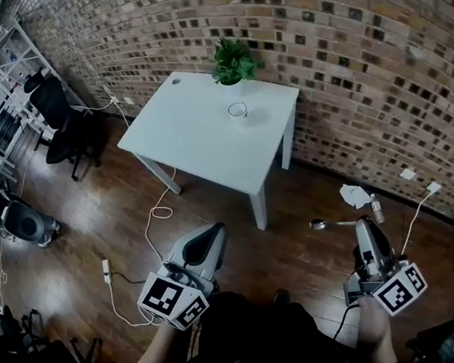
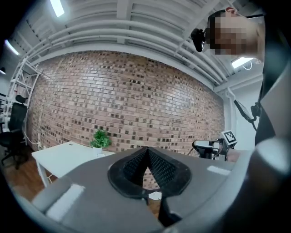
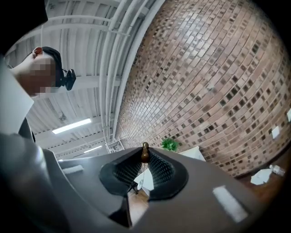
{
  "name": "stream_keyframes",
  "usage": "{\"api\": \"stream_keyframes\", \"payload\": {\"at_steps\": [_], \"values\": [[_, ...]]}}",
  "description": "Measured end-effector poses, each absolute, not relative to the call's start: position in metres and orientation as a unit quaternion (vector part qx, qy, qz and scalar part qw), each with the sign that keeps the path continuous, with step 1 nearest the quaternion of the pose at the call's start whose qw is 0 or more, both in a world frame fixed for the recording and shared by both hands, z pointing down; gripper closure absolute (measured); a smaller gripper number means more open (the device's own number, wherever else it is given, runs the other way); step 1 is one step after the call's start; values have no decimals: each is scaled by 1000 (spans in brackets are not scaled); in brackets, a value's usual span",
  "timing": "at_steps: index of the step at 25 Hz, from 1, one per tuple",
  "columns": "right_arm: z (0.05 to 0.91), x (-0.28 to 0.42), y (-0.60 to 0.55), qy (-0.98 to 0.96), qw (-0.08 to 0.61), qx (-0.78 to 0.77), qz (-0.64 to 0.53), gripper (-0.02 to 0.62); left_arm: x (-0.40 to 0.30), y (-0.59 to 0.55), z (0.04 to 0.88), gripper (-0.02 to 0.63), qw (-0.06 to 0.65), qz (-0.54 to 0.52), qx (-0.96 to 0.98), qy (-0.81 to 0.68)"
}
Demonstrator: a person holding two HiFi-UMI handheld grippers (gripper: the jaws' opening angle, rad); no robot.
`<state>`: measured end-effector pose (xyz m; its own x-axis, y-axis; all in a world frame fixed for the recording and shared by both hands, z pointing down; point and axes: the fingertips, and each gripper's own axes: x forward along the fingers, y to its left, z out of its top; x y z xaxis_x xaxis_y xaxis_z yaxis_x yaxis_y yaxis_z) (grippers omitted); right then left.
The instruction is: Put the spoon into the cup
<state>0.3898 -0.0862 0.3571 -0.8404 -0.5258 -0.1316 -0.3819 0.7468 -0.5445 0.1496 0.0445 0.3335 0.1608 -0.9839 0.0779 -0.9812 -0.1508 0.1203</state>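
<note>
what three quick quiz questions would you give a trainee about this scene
1. True or false: the spoon is already in the glass cup.
2. Which gripper holds the spoon?
3. Fill in: on the white table, along with the glass cup, stands a potted ____.

Key:
1. False. The spoon is out over the floor, away from the table.
2. The right gripper, shut on its handle.
3. plant
</note>
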Motion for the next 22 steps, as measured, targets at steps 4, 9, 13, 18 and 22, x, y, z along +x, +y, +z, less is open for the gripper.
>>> {"api": "stream_keyframes", "payload": {"at_steps": [4, 9, 13, 18, 22], "values": [[361, 362, -105, 925, 129, -246, -257, 548, 125, 25, 340, 614, 70, -18, 757, -649], [361, 306, -125, 926, 125, -262, -243, 548, 70, 7, 342, 614, 67, -39, 756, -651], [363, 250, -136, 920, 130, -277, -246, 548, 14, -5, 347, 614, 72, -51, 769, -634], [355, 185, -148, 915, 122, -304, -233, 548, -54, -22, 346, 614, 76, -54, 787, -610], [352, 144, -161, 915, 114, -316, -224, 548, -93, -41, 349, 614, 89, -65, 799, -592]]}}
